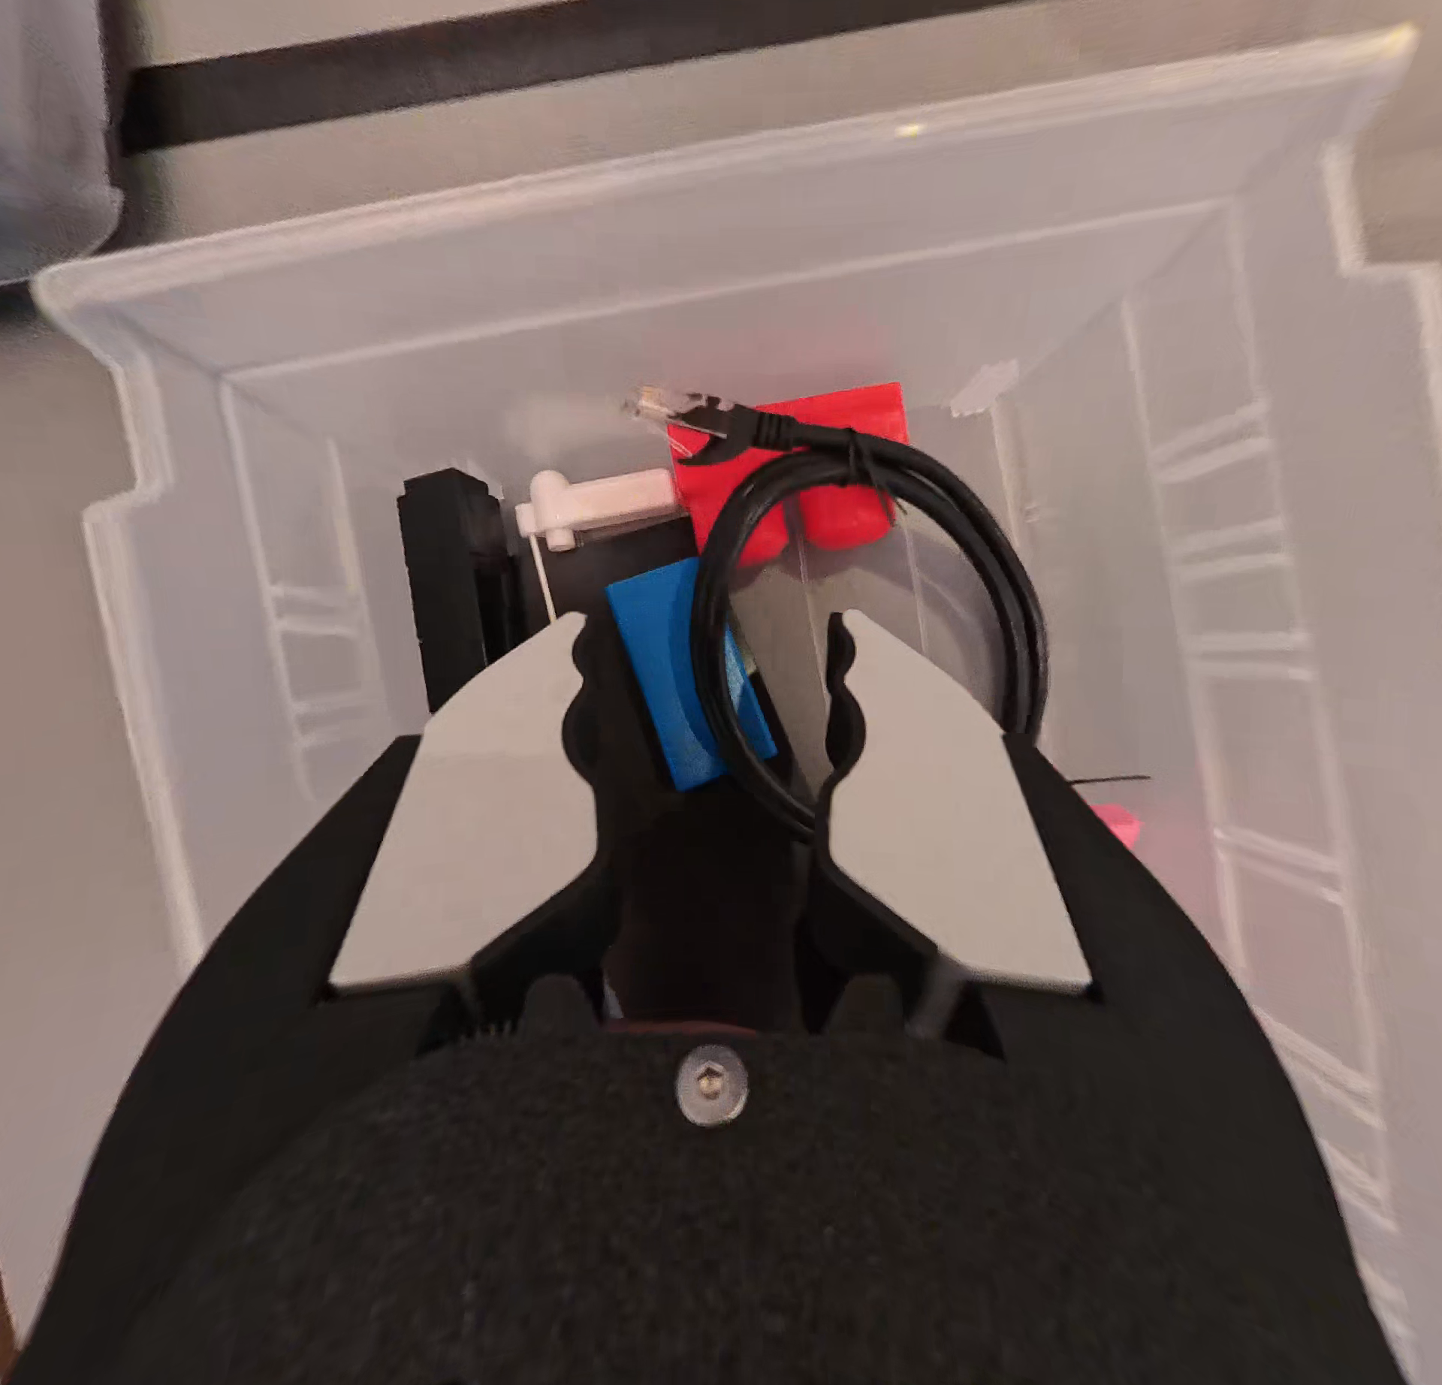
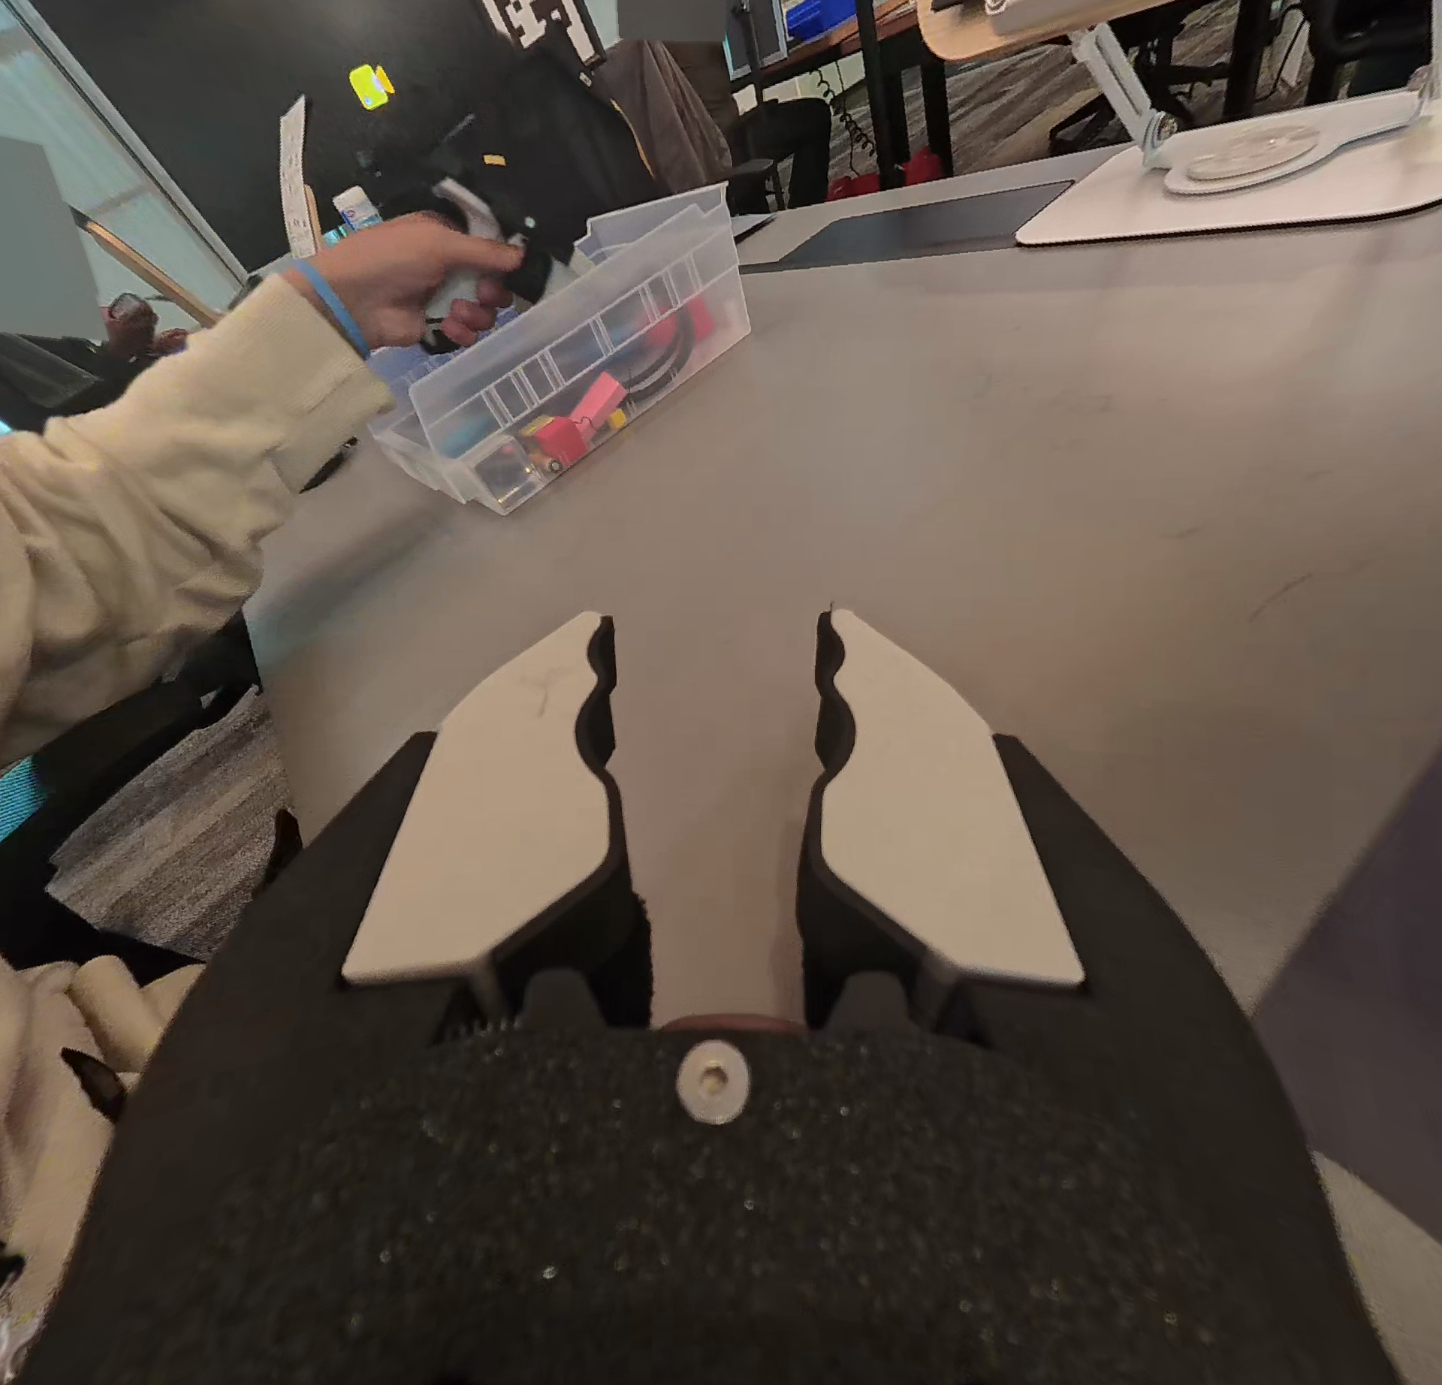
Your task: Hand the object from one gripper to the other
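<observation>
- The left gripper [image 1: 710,630] is lowered into a clear bin [image 1: 546,271], fingers spread and grasping nothing.
- A coiled black cable [image 1: 874,598] lies in the bin across a blue block [image 1: 663,669] and a red block [image 1: 796,442]; its near loop is hidden behind the right finger.
- The right gripper [image 2: 714,630] is held released and empty above the grey table [image 2: 1014,450].

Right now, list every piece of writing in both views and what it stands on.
Left wrist view: none.
Marker board: a word above the pattern, not repeated here.
Paper strip: print too small.
Bottle label: blurred.
</observation>
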The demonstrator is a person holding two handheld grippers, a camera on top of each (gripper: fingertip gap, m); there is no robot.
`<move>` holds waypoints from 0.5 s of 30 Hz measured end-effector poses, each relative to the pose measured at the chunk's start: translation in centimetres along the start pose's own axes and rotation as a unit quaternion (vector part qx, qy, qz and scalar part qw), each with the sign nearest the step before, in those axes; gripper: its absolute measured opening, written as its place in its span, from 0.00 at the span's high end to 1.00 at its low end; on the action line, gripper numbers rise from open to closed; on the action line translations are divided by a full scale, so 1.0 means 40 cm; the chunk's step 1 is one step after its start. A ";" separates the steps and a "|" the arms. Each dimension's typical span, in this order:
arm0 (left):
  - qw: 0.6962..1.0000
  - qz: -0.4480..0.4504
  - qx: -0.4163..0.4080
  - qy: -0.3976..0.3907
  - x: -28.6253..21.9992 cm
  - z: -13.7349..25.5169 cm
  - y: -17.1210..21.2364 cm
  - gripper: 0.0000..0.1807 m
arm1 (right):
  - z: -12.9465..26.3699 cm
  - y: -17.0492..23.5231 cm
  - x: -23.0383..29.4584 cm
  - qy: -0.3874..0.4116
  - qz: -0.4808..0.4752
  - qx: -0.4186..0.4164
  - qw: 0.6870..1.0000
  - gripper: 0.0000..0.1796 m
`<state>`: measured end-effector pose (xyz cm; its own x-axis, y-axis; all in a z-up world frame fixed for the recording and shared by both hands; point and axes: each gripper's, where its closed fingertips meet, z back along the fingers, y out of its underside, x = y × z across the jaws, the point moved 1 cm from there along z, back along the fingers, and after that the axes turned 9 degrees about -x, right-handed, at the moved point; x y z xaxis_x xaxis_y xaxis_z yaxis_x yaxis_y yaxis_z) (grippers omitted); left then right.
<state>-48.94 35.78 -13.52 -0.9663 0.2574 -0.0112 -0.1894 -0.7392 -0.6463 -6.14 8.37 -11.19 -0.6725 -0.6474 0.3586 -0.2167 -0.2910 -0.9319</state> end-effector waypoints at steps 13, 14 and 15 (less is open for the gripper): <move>0.995 -0.043 -0.089 -0.031 0.026 0.155 -0.053 0.97 | 0.001 0.005 0.025 -0.016 0.009 0.008 1.000 0.74; 0.992 -0.021 -0.119 -0.036 0.037 0.189 -0.066 0.97 | 0.002 0.005 0.028 -0.018 0.009 0.007 1.000 0.74; 0.988 0.005 -0.153 -0.038 0.045 0.223 -0.078 0.97 | 0.003 0.005 0.031 -0.020 0.009 0.006 1.000 0.74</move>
<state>-51.63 32.99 -4.72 -0.9802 0.1958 0.0310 -0.1299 -0.5164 -0.8465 -6.93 7.42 -10.92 -0.6481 -0.6799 0.3432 -0.1953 -0.2872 -0.9378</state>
